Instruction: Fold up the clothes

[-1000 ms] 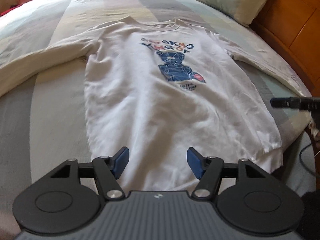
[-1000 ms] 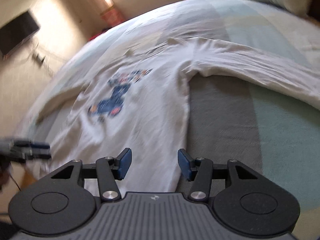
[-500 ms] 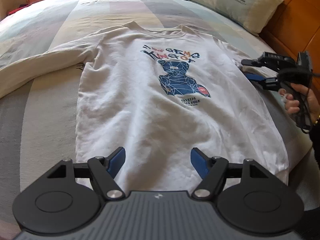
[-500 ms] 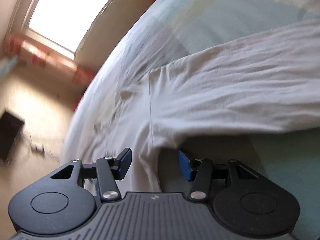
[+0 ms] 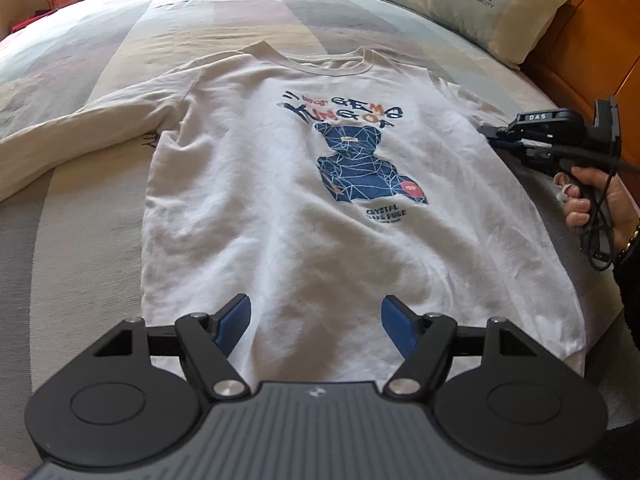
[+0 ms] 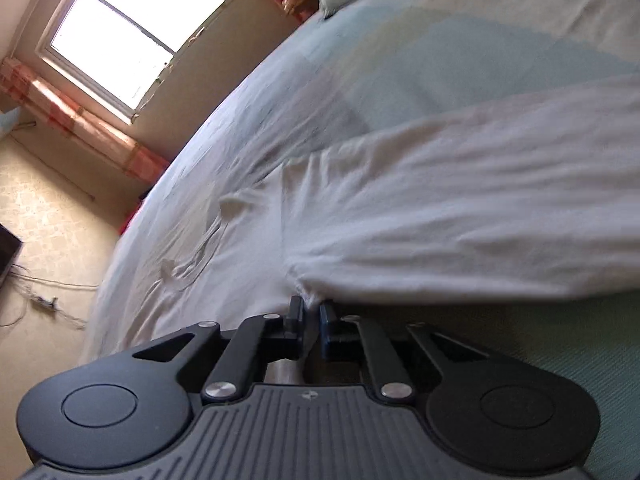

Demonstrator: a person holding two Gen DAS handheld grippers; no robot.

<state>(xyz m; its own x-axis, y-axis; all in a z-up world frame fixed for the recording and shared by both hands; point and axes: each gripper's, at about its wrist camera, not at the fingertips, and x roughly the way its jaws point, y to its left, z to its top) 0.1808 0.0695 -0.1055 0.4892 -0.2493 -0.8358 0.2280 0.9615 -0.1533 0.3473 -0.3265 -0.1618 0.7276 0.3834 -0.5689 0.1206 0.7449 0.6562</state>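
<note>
A white long-sleeved sweatshirt (image 5: 280, 232) with a blue bear print (image 5: 360, 164) lies flat, face up, on the bed, collar away from me. My left gripper (image 5: 316, 314) hovers open over the hem, nothing between its blue pads. In the left wrist view my right gripper (image 5: 491, 135), held by a hand (image 5: 588, 200), reaches the sweatshirt's right side where sleeve meets body. The right wrist view shows my right gripper (image 6: 310, 307) shut on a pinch of sweatshirt (image 6: 440, 220) fabric at that underarm, the sleeve stretching off to the right.
The bed (image 5: 72, 264) has a pastel striped sheet. A pillow (image 5: 472, 8) lies at the far right by the wooden headboard (image 5: 596, 44). The right wrist view shows a window (image 6: 132, 44), curtains and floor (image 6: 40, 280) with cables beyond the bed's edge.
My right gripper swung in to the sweatshirt's right underarm and went from open to shut on the fabric. My left gripper drifted slightly forward over the hem and stayed open.
</note>
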